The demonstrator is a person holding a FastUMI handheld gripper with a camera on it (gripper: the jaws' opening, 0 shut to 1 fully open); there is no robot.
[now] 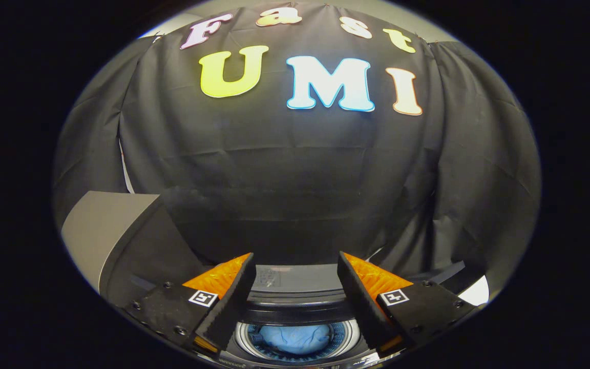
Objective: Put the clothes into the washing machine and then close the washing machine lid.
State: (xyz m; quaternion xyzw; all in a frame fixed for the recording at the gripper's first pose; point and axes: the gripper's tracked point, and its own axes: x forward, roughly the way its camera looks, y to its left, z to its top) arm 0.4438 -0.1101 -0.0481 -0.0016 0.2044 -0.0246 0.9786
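A top-loading washing machine (295, 302) sits below and just ahead of my fingers, and its round drum opening shows between them. A light blue garment (295, 339) lies inside the drum. The machine's lid (116, 236) stands raised at the left, its grey outer face and dark inner face both showing. My gripper (295, 266) hangs above the drum opening, open, with nothing between its fingers (233, 302).
The black cloth wall of the booth (295, 179) hangs close behind the machine. A small white patch (474, 293) shows at the right, beside the machine.
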